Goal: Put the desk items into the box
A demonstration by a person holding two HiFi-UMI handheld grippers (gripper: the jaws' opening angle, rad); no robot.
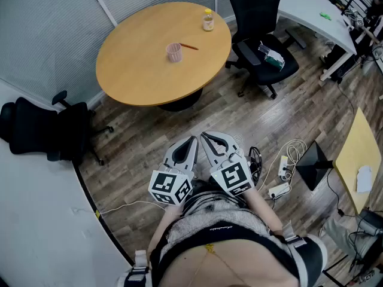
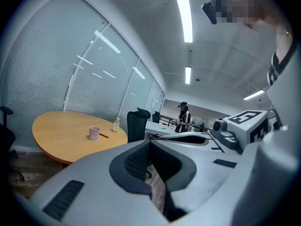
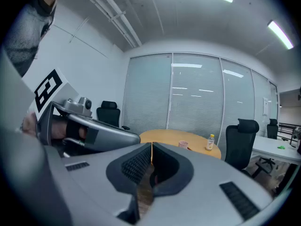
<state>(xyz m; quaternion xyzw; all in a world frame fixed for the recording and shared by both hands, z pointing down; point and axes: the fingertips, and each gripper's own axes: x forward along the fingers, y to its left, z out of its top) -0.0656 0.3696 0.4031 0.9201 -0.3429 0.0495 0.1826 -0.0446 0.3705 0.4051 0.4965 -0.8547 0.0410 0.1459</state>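
A round wooden table (image 1: 137, 70) stands well ahead of me. On it are a pink cup (image 1: 173, 52), a red pen (image 1: 189, 46) beside the cup, and a small yellow-capped bottle (image 1: 207, 20) near the far edge. My left gripper (image 1: 193, 140) and right gripper (image 1: 203, 136) are held side by side close to my body, over the wood floor and far short of the table. Both are shut with nothing between the jaws. The left gripper view shows the cup (image 2: 94, 133) and bottle (image 2: 115, 125); the right gripper view shows the cup (image 3: 182, 145) and bottle (image 3: 209, 142). No box is in view.
A black office chair (image 1: 42, 130) stands at the left and another (image 1: 263, 46) at the table's right. A white desk (image 1: 311, 11) is at the back right. Cables and a power strip (image 1: 280, 189) lie on the floor at my right. A person (image 2: 183, 117) stands far off.
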